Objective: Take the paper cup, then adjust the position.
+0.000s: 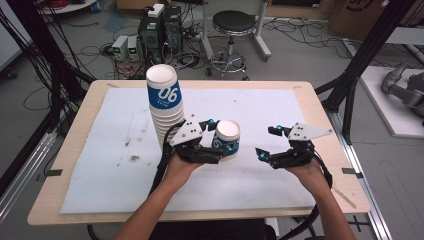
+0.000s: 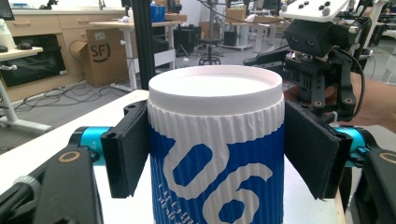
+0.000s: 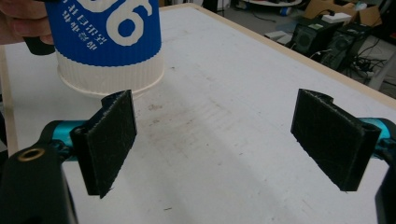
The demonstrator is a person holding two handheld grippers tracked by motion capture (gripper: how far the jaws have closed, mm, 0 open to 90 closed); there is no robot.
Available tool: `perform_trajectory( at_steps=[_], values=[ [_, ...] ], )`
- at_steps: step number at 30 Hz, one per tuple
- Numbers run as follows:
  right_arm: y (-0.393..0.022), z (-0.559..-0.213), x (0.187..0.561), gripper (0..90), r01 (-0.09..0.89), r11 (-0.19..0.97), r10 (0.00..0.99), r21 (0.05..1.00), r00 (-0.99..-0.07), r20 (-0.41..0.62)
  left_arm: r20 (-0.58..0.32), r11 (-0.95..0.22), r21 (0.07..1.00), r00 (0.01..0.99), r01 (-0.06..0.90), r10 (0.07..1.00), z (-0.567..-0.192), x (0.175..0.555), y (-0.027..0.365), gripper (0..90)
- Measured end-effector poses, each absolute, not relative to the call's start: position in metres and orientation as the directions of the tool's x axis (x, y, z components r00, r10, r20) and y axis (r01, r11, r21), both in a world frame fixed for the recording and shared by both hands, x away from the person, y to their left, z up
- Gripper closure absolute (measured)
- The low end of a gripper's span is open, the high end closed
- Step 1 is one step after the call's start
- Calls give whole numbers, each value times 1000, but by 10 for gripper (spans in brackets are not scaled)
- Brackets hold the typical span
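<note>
From above, your left gripper (image 1: 218,136) clasped an upside-down paper cup (image 1: 227,140) on the white mat (image 1: 120,150), just beside the tall cup stack (image 1: 166,105). Along your left gripper, both pads (image 2: 128,154) pressed the cup's ribbed sides. Along your right gripper (image 3: 224,140), the jaws stood wide apart, holding nothing.

left claw (image 1: 218,136): jaws clamped, level over table | right claw (image 1: 265,142): jaws spread wide, empty, low
</note>
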State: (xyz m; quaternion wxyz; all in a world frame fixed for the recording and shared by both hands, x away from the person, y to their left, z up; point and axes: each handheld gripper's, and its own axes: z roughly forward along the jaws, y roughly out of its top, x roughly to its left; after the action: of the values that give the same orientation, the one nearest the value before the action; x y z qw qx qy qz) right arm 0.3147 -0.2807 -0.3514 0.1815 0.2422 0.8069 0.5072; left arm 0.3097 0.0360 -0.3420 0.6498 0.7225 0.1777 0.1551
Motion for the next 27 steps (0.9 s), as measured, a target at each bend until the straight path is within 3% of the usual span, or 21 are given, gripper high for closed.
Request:
perform_trajectory(
  at_steps=[27],
  values=[
    [-265, -359, 307, 144, 183, 371, 512, 911, -858, -36, -31, -92, 992, 891, 81, 453, -364, 310, 50, 271]
  ],
)
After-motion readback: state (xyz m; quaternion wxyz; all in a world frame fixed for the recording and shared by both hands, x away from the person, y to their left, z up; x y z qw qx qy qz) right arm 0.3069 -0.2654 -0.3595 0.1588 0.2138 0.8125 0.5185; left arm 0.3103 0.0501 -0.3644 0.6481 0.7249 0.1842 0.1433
